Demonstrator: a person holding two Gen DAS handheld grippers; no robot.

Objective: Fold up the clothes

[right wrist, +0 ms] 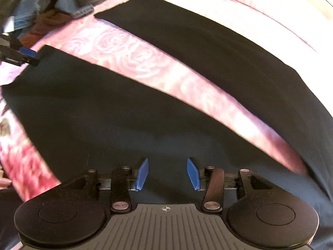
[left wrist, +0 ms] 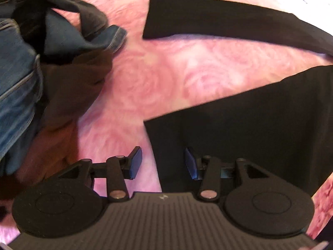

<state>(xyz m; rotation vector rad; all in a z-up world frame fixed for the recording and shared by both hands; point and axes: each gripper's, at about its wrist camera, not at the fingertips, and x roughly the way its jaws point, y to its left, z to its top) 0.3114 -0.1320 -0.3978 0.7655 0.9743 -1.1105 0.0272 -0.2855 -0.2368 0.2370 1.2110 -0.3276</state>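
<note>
Left wrist view showed the left gripper (left wrist: 163, 162) spread wide and empty over the hem corner of black trousers (left wrist: 260, 129) lying flat on a pink rose-patterned bedspread (left wrist: 158, 77), a clothes pile (left wrist: 41, 62) beside. Right wrist view showed the right gripper (right wrist: 167, 174) likewise wide, empty, above the nearer trouser leg (right wrist: 104, 114).

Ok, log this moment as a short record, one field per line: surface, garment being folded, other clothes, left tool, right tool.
surface: pink rose-print bedspread
garment: black trousers laid flat, two legs spread in a V with bedspread showing between them
other clothes: heap of blue jeans and a brown garment to the left, apart from the trousers
left tool: open, at the hem corner of the nearer leg, gripping nothing
right tool: open, over the nearer leg, holding nothing
</note>
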